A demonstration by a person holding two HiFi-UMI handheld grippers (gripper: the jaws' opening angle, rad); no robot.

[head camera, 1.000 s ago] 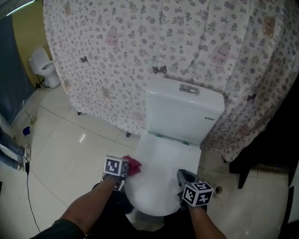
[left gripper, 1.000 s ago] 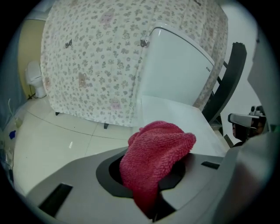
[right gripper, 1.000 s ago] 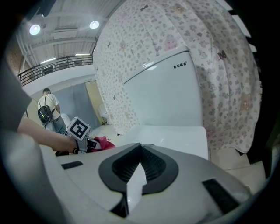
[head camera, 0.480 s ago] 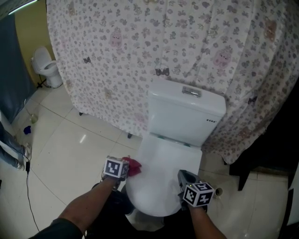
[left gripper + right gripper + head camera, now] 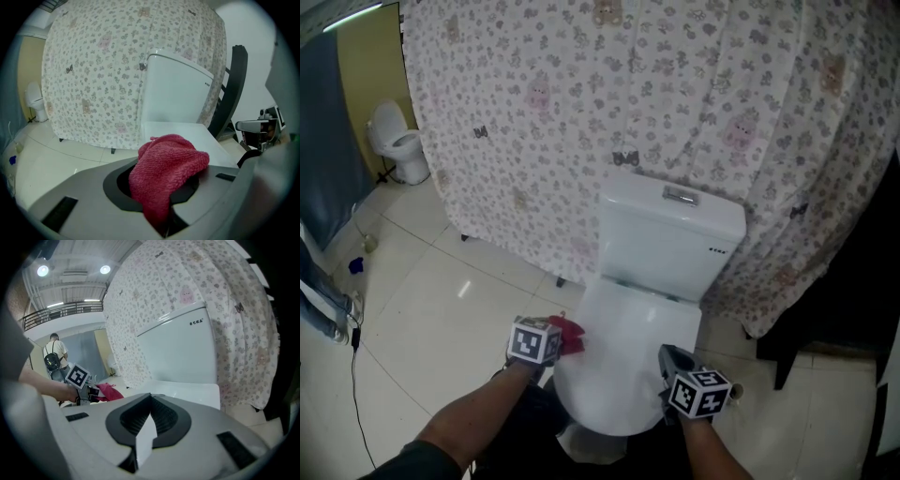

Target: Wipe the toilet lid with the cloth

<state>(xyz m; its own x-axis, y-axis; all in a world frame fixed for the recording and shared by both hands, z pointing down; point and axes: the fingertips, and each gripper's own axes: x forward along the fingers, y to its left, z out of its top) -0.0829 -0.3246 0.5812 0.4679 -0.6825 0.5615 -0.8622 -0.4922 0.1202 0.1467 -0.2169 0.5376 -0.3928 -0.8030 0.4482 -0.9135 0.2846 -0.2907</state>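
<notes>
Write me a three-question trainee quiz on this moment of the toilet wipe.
1. Which gripper holds the red cloth?
2. True or false: the toilet lid is down.
3. The right gripper is: A at the lid's left side; B at the lid's front right edge; C at the lid's back.
Key: 1 the left gripper; 2 true; 3 B.

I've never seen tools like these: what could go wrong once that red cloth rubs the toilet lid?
The cloth is a bunched lump in the left gripper; dragged over the toilet lid, it might pull free. It sits at the lid's left edge, so a stroke may slide off. The right gripper, near the right edge, could block a wide sweep.
</notes>
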